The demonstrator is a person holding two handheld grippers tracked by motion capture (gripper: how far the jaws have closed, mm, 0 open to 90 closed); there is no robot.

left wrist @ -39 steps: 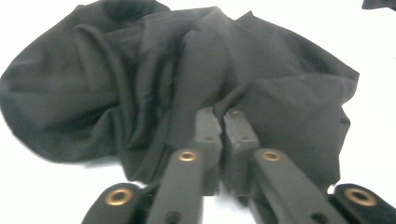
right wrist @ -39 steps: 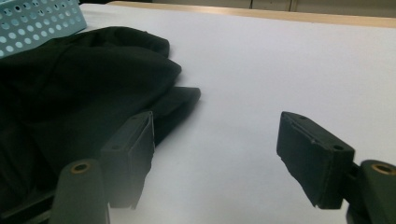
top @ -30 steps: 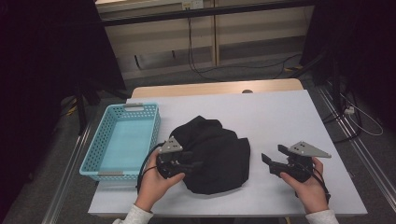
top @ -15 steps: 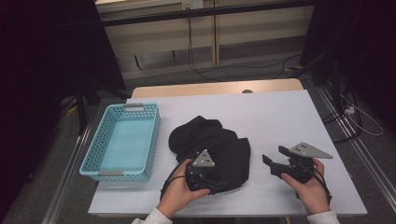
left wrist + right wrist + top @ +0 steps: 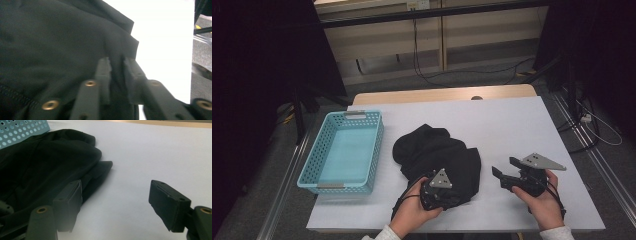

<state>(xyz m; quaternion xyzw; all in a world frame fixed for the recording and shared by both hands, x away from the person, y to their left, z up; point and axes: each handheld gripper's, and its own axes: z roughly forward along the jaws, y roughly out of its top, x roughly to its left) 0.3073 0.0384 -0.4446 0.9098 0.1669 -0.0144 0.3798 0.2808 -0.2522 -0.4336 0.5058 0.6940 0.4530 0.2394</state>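
A crumpled black garment [image 5: 434,152] lies in the middle of the white table [image 5: 512,125]. My left gripper [image 5: 458,198] sits at the garment's near right edge, its jaws having just closed to a narrow gap. In the left gripper view a fold of the black garment [image 5: 50,37] is pinched between the jaws of the left gripper [image 5: 116,61]. My right gripper [image 5: 503,167] rests low over bare table to the right of the cloth, open and holding nothing. In the right gripper view the garment [image 5: 37,165] lies left of the wide-apart jaws of the right gripper [image 5: 116,187].
A light blue plastic basket [image 5: 374,145] stands on the table's left side, its perforated wall [image 5: 22,130] visible beyond the garment. A wooden edge [image 5: 447,94] runs along the table's far side. Cables lie on the floor behind.
My left hand slid from the garment's left side across to its near right edge and lowered. The left jaws closed onto the cloth. The right hand stayed put.
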